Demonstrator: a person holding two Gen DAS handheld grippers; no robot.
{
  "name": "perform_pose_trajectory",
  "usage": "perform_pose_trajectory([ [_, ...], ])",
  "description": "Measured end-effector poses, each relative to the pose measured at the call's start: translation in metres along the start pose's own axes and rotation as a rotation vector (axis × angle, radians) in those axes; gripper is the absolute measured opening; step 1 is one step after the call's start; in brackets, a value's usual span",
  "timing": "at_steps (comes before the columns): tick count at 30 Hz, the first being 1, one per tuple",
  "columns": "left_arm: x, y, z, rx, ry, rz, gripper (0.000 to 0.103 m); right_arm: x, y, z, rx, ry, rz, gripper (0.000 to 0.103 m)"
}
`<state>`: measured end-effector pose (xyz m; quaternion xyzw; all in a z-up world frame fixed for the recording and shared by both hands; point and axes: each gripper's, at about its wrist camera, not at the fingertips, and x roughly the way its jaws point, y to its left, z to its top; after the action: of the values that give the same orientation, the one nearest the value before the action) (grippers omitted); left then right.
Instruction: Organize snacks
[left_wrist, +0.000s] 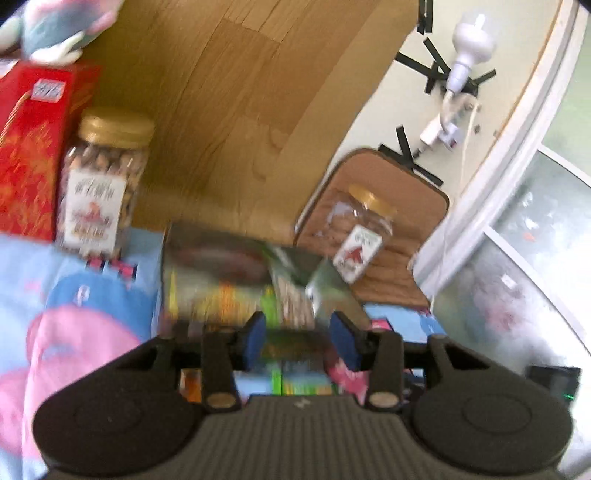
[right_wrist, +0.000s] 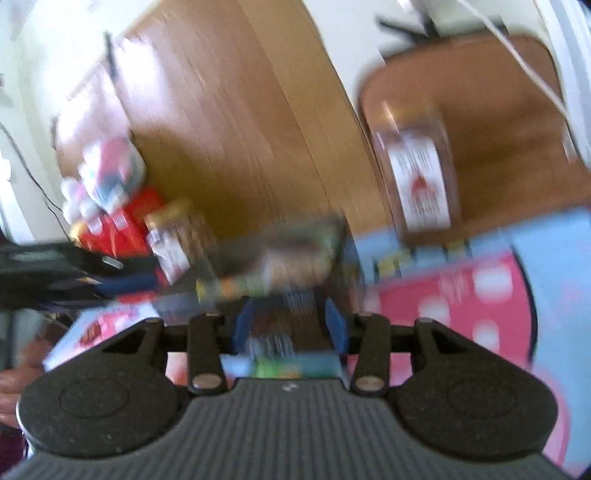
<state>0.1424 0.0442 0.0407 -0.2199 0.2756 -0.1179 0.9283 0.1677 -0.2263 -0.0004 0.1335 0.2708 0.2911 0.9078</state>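
now, step in hand: both grippers looked to be coming off a pile of snack packets (left_wrist: 236, 273), a judgement from how they stood, with the frames badly smeared.
left gripper: the left gripper (left_wrist: 297, 338) sat just above a green packet (left_wrist: 291, 295); its jaws were parted, blue pads either side, and i could not see them pressing on anything.
right gripper: the right gripper (right_wrist: 290, 326) showed jaws spread too, blurred wrappers beneath them, nothing clearly pinched.
snacks: the packets lay heaped on a blue-and-pink cartoon sheet (left_wrist: 55, 314), in front of a wooden panel (left_wrist: 229, 92).
jars: one gold-lidded nut jar (left_wrist: 99, 184) stood upright beside a red gift box (left_wrist: 33, 147); a second jar (left_wrist: 360, 236) leaned on a brown cushion (left_wrist: 406, 192), apart from the pile.
progress: sorting seemed partway, packets still jumbled, jars split between two places.
next move: it likely called for picking one target, perhaps the tilted jar, squaring the jaws to its sides and closing firmly, since smooth plastic could slip.
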Motion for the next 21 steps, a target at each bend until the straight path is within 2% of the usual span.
perform_pose_trajectory([
  [3,-0.010,0.009,-0.025,-0.039,0.039,0.016,0.040,0.023,0.002,-0.021,0.021,0.111,-0.022,0.053],
  [4,-0.012,0.012,-0.032,-0.049,0.052,0.021,0.040,0.033,0.004,-0.025,0.020,0.145,-0.010,0.061],
  [7,-0.023,0.022,-0.049,-0.064,0.088,0.040,0.040,0.045,0.016,-0.026,-0.042,0.126,-0.048,0.067],
  [8,-0.028,0.025,-0.053,-0.067,0.089,0.044,0.040,0.048,0.022,-0.026,-0.078,0.134,-0.056,0.064],
  [9,-0.035,0.029,-0.056,-0.071,0.085,0.050,0.040,0.049,0.026,-0.027,-0.108,0.139,-0.063,0.052],
  [12,-0.051,0.039,-0.062,-0.097,0.073,0.064,0.040,0.039,0.027,-0.031,-0.054,0.191,0.018,0.043],
  [17,-0.061,0.039,-0.072,-0.093,0.079,0.036,0.040,0.002,0.050,-0.057,-0.103,0.261,0.145,0.044],
  [21,-0.063,0.040,-0.073,-0.084,0.071,0.058,0.040,-0.022,0.055,-0.052,-0.121,0.170,0.122,0.046],
])
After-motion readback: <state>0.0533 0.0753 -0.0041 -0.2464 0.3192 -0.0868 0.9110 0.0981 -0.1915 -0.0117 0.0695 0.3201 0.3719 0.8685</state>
